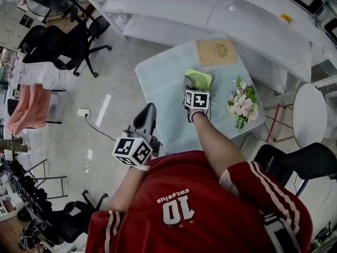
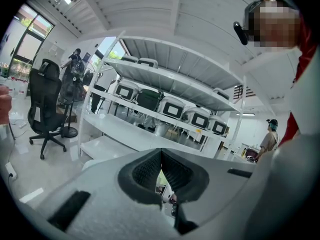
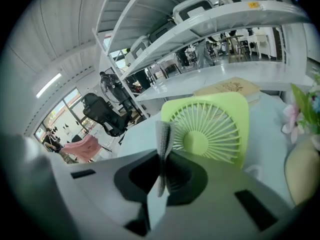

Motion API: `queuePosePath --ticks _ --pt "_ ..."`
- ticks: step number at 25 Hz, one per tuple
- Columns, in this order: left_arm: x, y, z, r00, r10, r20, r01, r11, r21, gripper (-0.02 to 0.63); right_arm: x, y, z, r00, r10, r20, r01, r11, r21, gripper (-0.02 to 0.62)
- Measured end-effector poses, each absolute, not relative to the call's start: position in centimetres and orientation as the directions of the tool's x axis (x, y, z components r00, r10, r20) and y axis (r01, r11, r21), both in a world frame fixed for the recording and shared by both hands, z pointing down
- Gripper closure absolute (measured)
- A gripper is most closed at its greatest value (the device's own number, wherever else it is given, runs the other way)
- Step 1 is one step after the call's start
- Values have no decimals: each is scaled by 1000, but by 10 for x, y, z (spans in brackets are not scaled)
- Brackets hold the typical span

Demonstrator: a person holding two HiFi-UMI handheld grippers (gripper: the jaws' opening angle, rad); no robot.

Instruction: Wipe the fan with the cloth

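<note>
In the head view, the right gripper (image 1: 193,90) is reaching over the pale blue tabletop (image 1: 160,83), just beside the lime-green square plastic fan (image 1: 199,79) that is sitting near the table's middle. The left gripper (image 1: 148,109) is hanging off the table's near edge.

In the left gripper view, its jaws are pressing together with nothing between them, facing white shelving (image 2: 150,134).

In the right gripper view, the jaws are pinching a thin grey cloth (image 3: 163,139) upright before the fan's grille.
</note>
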State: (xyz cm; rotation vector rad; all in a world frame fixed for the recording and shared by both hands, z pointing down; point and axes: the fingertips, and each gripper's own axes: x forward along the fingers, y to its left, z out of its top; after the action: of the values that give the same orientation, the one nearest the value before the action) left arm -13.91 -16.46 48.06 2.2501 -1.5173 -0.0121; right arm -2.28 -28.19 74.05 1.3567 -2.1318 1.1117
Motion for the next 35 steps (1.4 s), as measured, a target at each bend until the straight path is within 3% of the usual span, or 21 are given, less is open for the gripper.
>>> queuePosePath --ticks 35 --pt "-110 -166 463 484 -858 173 -849 -412 330 600 33 -267 740 -348 -648 678 -927 127 -354 578"
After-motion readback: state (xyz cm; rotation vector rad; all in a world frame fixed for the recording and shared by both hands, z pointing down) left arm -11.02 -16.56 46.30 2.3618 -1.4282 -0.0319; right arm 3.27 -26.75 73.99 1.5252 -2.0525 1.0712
